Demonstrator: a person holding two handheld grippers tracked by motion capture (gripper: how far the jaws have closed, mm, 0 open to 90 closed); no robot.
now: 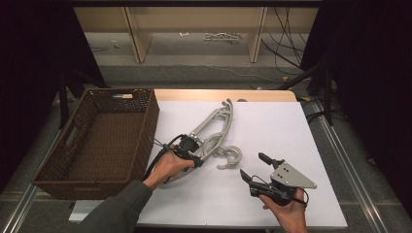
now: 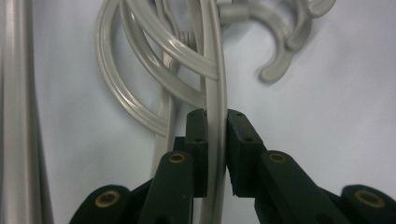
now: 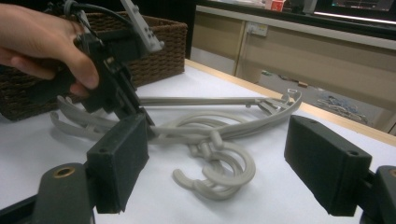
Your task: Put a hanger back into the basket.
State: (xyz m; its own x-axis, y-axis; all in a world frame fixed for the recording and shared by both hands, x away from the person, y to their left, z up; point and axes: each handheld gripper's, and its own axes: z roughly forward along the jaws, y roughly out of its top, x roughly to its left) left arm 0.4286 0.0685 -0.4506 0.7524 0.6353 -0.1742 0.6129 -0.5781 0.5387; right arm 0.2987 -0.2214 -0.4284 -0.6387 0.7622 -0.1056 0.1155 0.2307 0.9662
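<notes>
left gripper (image 2: 215, 140) has its jaws clamped on a rail of the grey plastic hangers (image 1: 214, 138), which lie on the white tabletop (image 1: 272, 126) beside the empty wicker basket (image 1: 104, 141); right gripper (image 1: 256, 169) hangs wide open holding nothing, so looks like nothing's moved over yet

Right tongs (image 3: 229, 172) gape wide, jaws well apart, with the grey hangers' (image 3: 210, 135) hooks on the white counter (image 3: 275, 205) between them; beyond, up-left, the left tongs (image 3: 123, 100) bite a hanger before the wicker basket (image 3: 159, 42).
</notes>
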